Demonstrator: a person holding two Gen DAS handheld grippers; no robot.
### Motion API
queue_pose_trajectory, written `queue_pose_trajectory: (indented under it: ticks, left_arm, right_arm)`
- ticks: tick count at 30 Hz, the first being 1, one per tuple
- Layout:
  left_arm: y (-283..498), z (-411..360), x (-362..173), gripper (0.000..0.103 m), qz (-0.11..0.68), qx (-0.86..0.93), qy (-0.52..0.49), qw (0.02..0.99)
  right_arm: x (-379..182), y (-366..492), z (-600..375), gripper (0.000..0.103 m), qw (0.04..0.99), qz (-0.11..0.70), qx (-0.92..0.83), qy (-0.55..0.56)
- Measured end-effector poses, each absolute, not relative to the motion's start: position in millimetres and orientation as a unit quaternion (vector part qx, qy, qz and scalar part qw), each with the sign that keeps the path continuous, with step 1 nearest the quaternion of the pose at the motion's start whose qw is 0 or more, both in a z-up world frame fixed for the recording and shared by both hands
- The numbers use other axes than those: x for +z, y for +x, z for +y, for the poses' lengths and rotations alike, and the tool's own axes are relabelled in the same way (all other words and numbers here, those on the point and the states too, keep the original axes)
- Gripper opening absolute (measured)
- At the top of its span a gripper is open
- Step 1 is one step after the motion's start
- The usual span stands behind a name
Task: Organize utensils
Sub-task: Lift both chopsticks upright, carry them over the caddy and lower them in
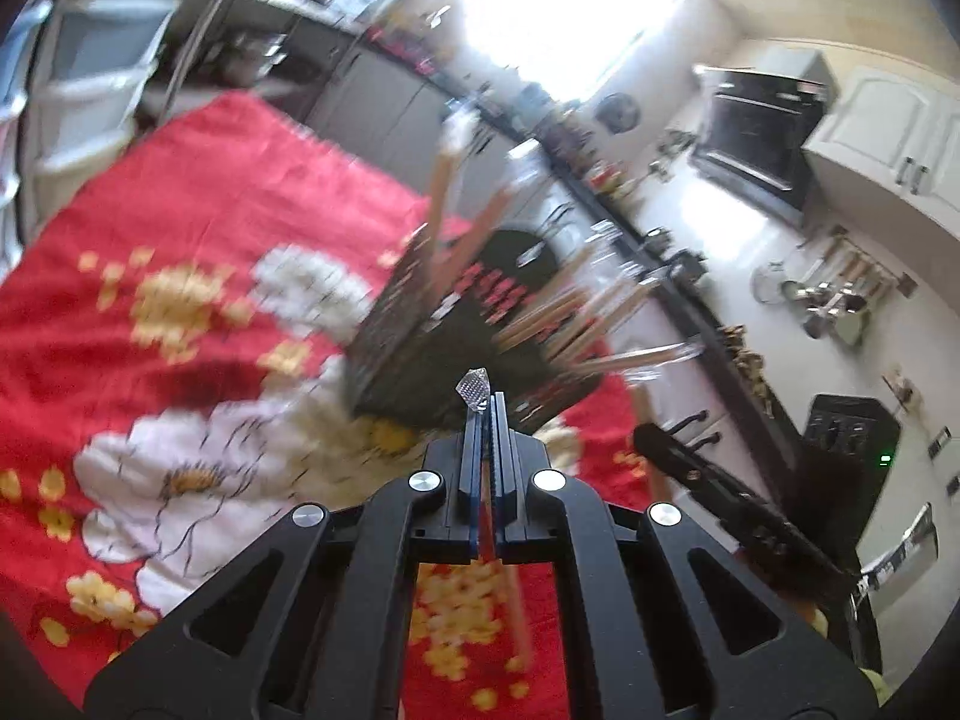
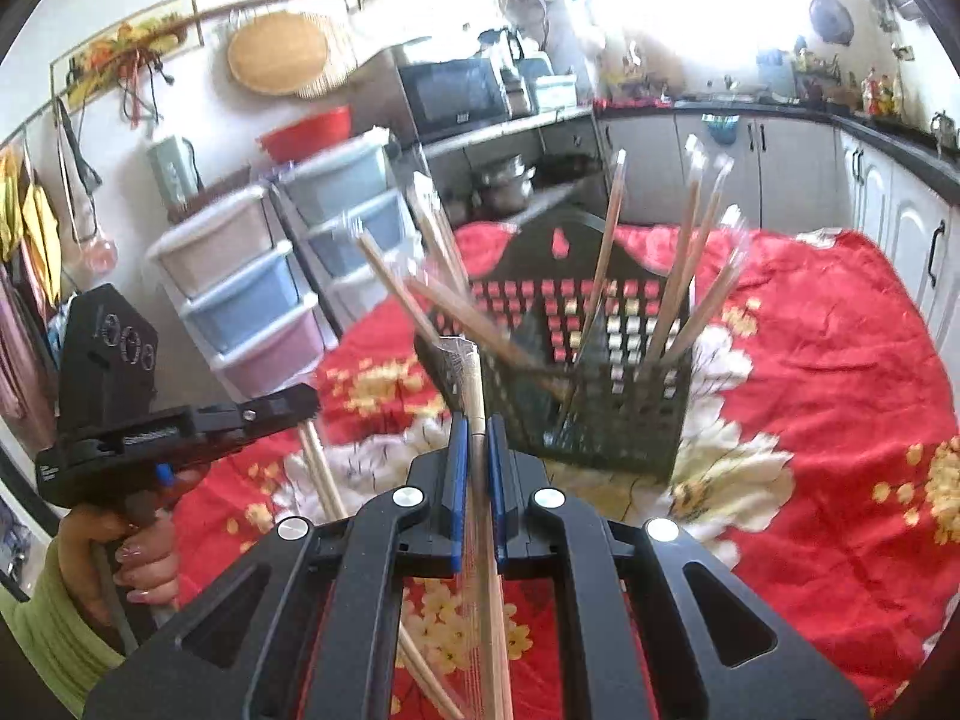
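A black perforated utensil basket [image 2: 600, 414] stands on a red floral cloth [image 2: 810, 480] and holds several wrapped wooden chopsticks [image 2: 678, 276]. It also shows, blurred, in the left wrist view [image 1: 420, 324]. My right gripper [image 2: 478, 420] is shut on a wrapped chopstick pair [image 2: 474, 384], just left of the basket's near corner. My left gripper [image 1: 487, 402] is shut on a wrapped chopstick [image 1: 513, 612], whose clear wrapper tip [image 1: 474, 390] pokes out between the fingers. In the right wrist view the left gripper [image 2: 300, 405] is at the left, holding its chopstick [image 2: 324, 480] down.
The cloth [image 1: 180, 300] covers the table. Plastic drawer units [image 2: 252, 300] stand behind the table at the left. Kitchen cabinets [image 2: 870, 192] and a counter run along the right. The right gripper's body [image 1: 720, 492] is at the right of the left wrist view.
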State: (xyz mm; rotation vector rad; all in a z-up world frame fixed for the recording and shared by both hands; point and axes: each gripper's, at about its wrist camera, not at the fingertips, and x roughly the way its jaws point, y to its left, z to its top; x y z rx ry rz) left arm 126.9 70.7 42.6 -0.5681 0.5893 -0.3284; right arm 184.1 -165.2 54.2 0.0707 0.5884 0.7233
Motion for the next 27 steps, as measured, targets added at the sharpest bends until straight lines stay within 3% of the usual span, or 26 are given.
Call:
queue_pose_trajectory:
  ticks: [15, 27]
  left_arm:
    - [138, 33, 124, 0.000, 0.218, -0.212, -0.209, 0.929]
    - [158, 30, 168, 0.000, 0.176, -0.222, -0.208, 0.936]
  right_arm:
    - [109, 189, -209, 0.007, 0.916, 0.137, 0.354, 0.133]
    - [137, 225, -194, 0.007, 0.923, 0.098, 0.347, 0.133]
